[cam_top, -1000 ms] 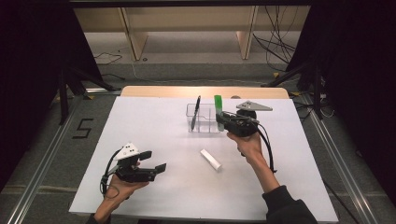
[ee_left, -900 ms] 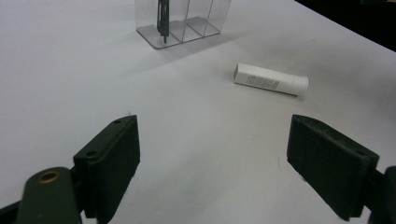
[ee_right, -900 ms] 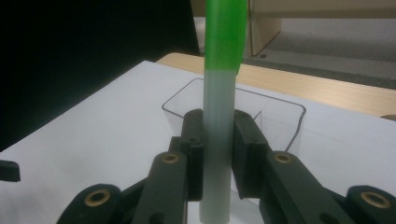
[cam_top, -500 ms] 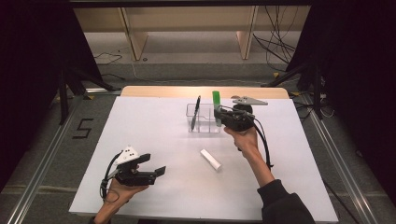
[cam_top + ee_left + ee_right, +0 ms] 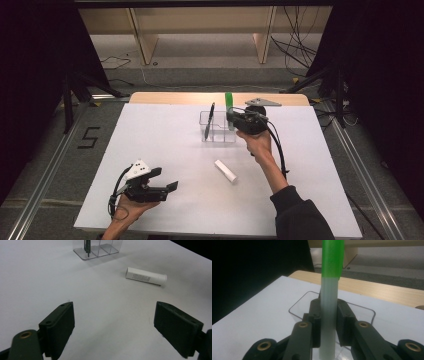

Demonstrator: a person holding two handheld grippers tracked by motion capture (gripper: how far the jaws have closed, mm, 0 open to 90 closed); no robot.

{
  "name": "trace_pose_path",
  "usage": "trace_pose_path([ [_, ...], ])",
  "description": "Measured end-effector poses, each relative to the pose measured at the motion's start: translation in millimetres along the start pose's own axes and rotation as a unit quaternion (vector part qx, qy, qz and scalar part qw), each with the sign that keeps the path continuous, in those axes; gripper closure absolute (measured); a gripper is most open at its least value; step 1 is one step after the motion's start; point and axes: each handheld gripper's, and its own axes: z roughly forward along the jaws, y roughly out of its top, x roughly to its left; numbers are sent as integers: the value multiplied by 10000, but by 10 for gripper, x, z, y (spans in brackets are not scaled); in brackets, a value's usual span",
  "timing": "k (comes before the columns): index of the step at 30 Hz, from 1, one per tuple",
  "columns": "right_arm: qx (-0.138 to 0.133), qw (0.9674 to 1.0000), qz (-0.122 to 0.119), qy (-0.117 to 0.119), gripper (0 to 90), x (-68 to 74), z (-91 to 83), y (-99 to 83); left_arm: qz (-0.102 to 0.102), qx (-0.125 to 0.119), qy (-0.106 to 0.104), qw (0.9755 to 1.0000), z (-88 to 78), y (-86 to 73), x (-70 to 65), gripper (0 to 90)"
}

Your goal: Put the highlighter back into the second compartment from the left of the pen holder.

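High view: the right gripper holds a green-capped translucent marker upright over the right end of the clear plastic compartmented organiser, whose left end holds a dark pen. If the marker comes down off-centre, it could catch a divider and tip the light organiser. A "5" is marked on the floor, left of the organiser.

Left gripper view: the left gripper gapes wide, empty. A white cylindrical tube lies near the organiser; its print is unreadable.

Right gripper view: jaws clamp the marker's pale barrel; a slack grip could let it slip.

white tube: lying on table | floor marking: 5
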Motion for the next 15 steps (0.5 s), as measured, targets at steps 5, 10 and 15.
trace_pose_path([
  [5,19,10000,-7,-43,772,3,71,57,17,6,15,10000,-7,-1,-4,167],
  [10,30,10000,-13,-79,772,7,129,109,22,36,55,10000,4,-6,-2,169],
  [15,54,9999,-4,-117,772,21,185,139,1,52,55,10000,5,-9,9,168],
])
